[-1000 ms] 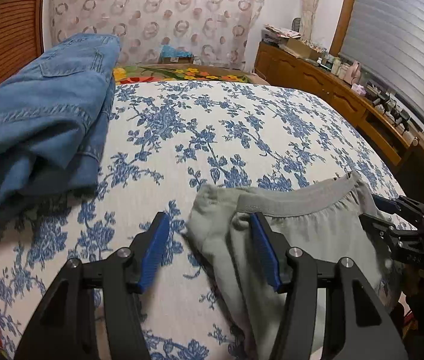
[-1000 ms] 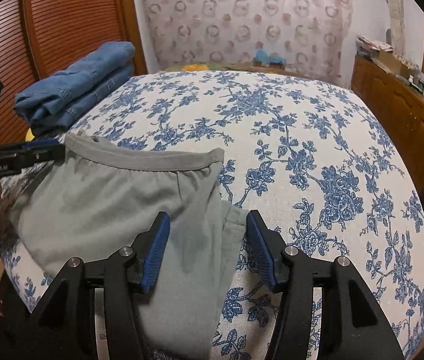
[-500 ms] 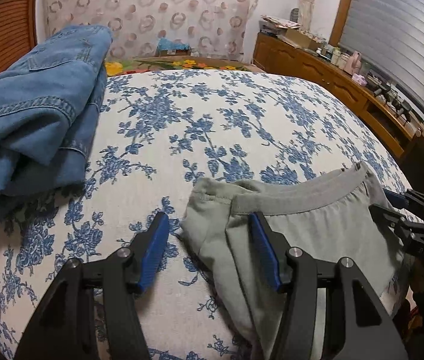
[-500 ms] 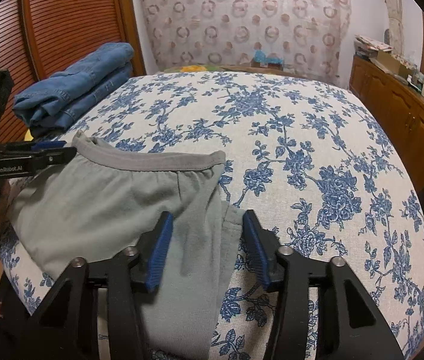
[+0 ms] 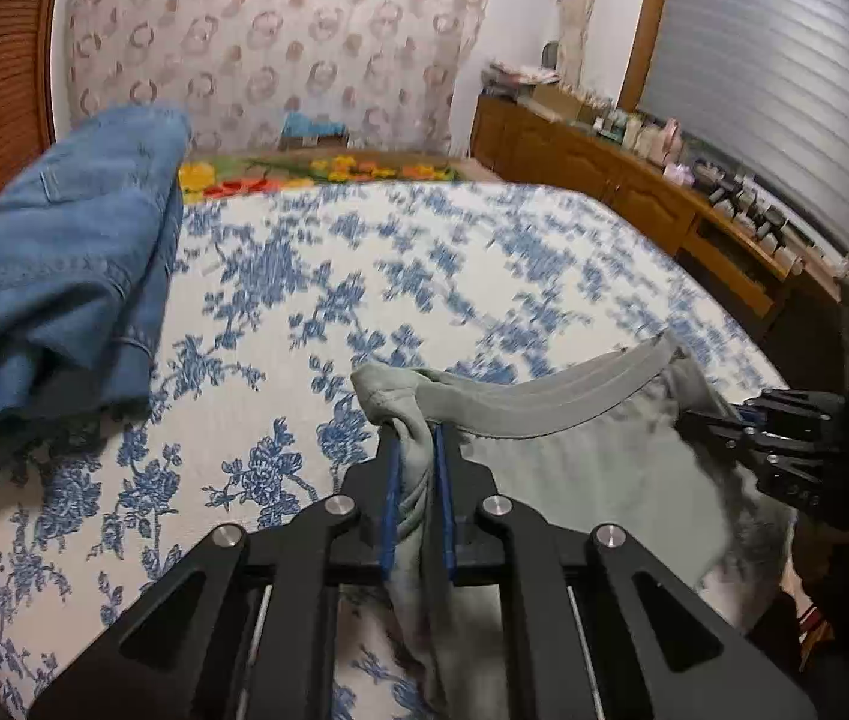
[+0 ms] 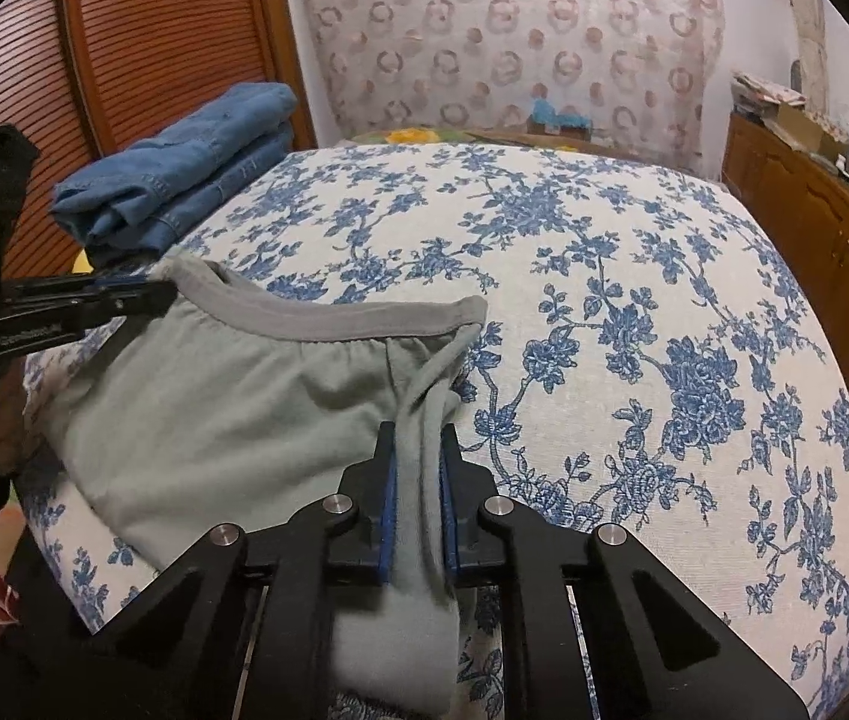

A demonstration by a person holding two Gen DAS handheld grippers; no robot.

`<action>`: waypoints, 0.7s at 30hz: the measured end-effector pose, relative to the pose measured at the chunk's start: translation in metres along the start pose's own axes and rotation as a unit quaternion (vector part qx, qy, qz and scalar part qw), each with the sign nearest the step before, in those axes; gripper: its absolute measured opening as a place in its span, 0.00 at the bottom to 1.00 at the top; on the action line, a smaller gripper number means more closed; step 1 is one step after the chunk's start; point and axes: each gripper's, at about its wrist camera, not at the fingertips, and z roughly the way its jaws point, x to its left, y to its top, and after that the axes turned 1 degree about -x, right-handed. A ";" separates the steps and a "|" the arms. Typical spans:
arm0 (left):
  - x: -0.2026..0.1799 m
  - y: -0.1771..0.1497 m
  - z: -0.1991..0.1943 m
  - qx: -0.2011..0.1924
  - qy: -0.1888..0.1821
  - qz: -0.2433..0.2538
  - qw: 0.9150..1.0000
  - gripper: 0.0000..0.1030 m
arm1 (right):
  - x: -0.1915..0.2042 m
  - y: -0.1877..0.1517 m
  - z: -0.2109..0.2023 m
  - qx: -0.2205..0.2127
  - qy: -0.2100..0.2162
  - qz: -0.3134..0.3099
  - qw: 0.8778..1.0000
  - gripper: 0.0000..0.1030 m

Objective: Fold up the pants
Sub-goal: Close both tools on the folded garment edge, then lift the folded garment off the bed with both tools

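Both of our grippers, left (image 5: 415, 450) and right (image 6: 418, 450), were spread wide earlier; their jaws are closing, pinching the grey-green cotton pants (image 6: 232, 408) on the blue-flowered bedspread (image 6: 604, 276).

Bed (image 6: 634, 276) with a blue floral cover | wall (image 6: 514, 30) behind it papered with pink rings | ribbed wooden panel (image 6: 142, 42) on the left | wooden sideboard (image 5: 622, 180) cluttered with small bottles on the right | shuttered window (image 5: 784, 78) above it | dim indoor light
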 end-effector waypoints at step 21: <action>-0.030 0.030 -0.064 -0.091 -0.013 0.025 0.995 0.06 | 0.024 0.033 -0.077 -0.102 -0.006 -0.037 0.994 0.08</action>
